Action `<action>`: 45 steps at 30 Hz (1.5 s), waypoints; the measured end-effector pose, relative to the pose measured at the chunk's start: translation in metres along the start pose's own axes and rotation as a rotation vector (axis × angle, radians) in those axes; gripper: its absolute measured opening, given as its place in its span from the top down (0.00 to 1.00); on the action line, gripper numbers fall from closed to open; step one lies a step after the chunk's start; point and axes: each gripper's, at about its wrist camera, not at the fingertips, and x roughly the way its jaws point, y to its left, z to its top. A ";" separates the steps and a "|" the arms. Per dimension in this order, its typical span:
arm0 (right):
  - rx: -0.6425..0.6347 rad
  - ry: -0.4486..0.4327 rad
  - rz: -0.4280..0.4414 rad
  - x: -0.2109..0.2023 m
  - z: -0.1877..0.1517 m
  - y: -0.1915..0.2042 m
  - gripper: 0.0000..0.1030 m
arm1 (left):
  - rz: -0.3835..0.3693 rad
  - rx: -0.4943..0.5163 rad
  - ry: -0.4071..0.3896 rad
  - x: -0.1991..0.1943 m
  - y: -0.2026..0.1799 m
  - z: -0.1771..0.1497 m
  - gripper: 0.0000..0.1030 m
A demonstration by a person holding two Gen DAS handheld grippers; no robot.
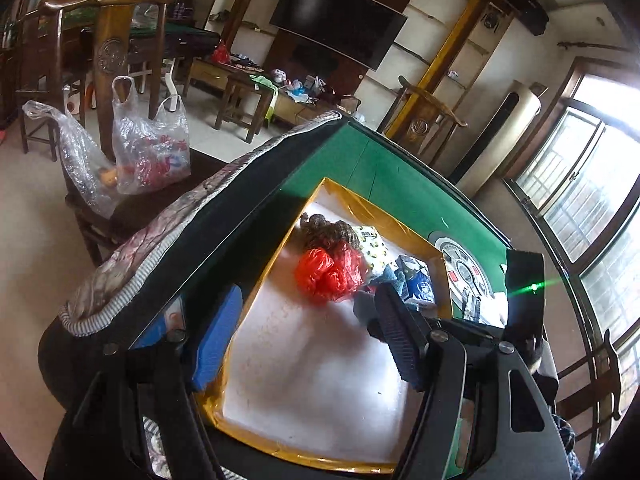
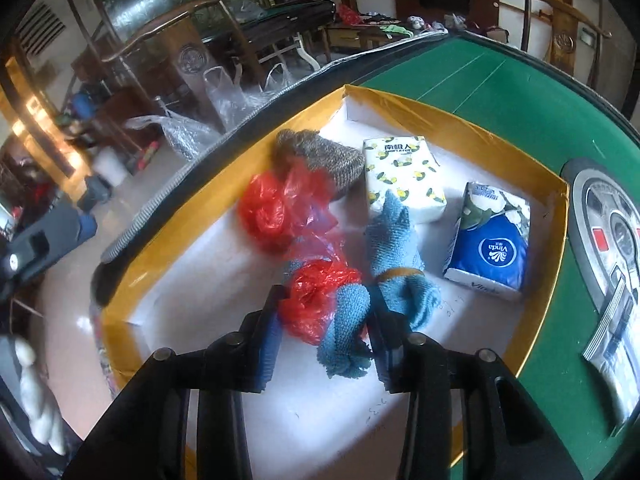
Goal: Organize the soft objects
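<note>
Right gripper point(image 2: 326, 320) fingers closed on a crumpled red plastic bag point(image 2: 316, 300) and a blue knitted cloth point(image 2: 348, 320), over the white floor of a yellow-rimmed tray point(image 2: 460, 136) on the green tabletop point(image 2: 520, 92). Left gripper point(image 1: 308, 344) fingers open, empty. Farther in the tray: a Vinda tissue pack point(image 2: 490, 240), a lemon-print tissue pack point(image 2: 404, 176), and a brown knitted item point(image 2: 320, 156) in the far corner.

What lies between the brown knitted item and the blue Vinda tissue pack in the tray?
The lemon-print tissue pack lies between the brown knitted item and the Vinda pack, clearest in the right wrist view.
</note>
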 end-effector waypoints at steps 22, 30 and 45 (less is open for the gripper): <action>0.555 -0.333 -0.412 -0.238 -0.165 -0.240 0.43 | -0.147 0.155 0.067 0.009 -0.079 -0.051 0.34; 0.611 -0.317 -0.362 -0.221 -0.150 -0.303 0.43 | -0.181 0.228 0.109 0.011 -0.120 -0.070 0.34; 0.527 -0.177 0.016 -0.195 -0.172 -0.241 0.84 | -0.174 0.255 0.145 0.013 -0.133 -0.080 0.34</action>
